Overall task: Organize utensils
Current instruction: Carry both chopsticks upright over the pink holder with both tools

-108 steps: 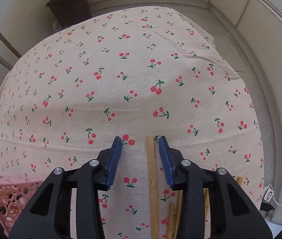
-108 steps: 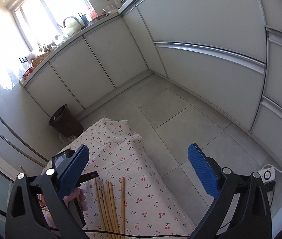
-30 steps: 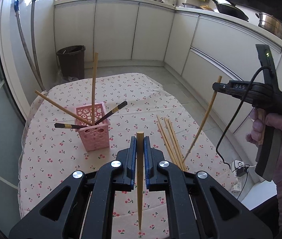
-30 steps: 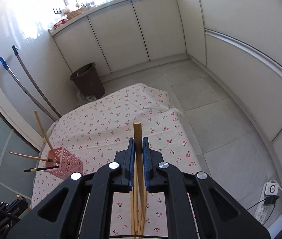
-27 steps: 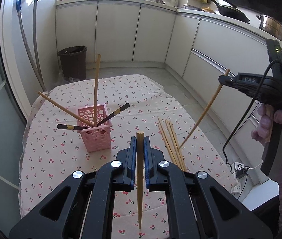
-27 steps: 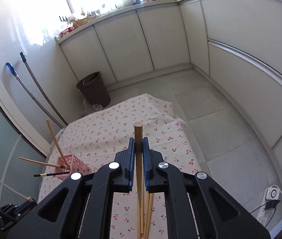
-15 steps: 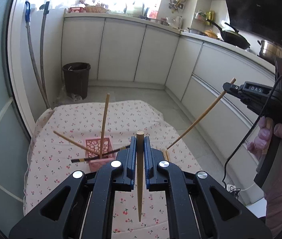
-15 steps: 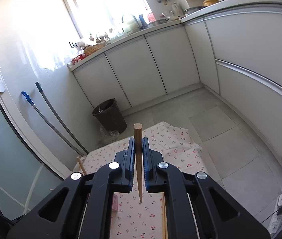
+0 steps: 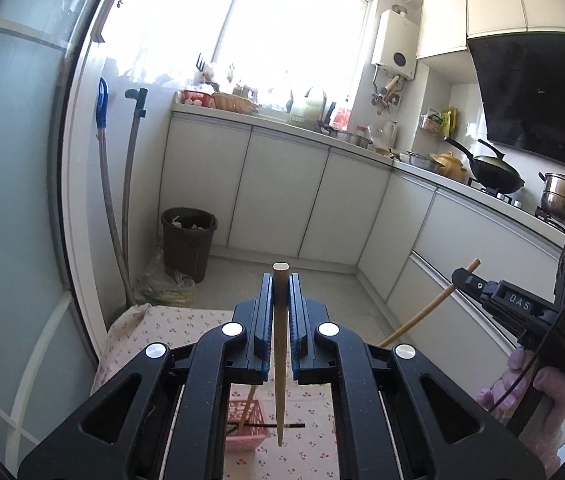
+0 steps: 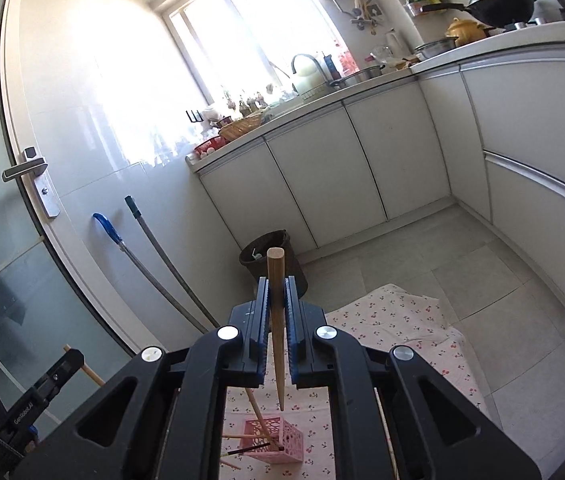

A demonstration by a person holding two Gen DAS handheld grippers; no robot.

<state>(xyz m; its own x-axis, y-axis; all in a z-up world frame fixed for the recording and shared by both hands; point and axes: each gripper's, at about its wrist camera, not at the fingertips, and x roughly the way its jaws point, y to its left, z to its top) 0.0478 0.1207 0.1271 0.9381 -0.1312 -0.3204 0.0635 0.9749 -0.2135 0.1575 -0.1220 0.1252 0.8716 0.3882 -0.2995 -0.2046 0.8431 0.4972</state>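
My left gripper (image 9: 281,280) is shut on a wooden chopstick (image 9: 280,360) that hangs tip down between its blue pads. Far below it stands the pink perforated basket (image 9: 244,430) with a few chopsticks leaning in it. My right gripper (image 10: 277,284) is shut on another wooden chopstick (image 10: 277,332), its tip hanging above the pink basket (image 10: 274,442). In the left wrist view the right gripper (image 9: 462,278) shows at the right edge in a gloved hand (image 9: 522,388), its chopstick (image 9: 428,312) slanting down. The left gripper (image 10: 76,358) shows at the lower left of the right wrist view.
The cherry-print tablecloth (image 10: 394,320) covers a low table (image 9: 130,332) far beneath both grippers. A dark waste bin (image 9: 188,238) and two mop handles (image 9: 116,220) stand by the wall. White cabinets (image 9: 282,200) and a countertop with pots (image 9: 498,178) run along the back and right.
Both grippers have risen, each with its chopstick, and tilted up toward level. The table and pink basket have dropped to the bottom of both views.
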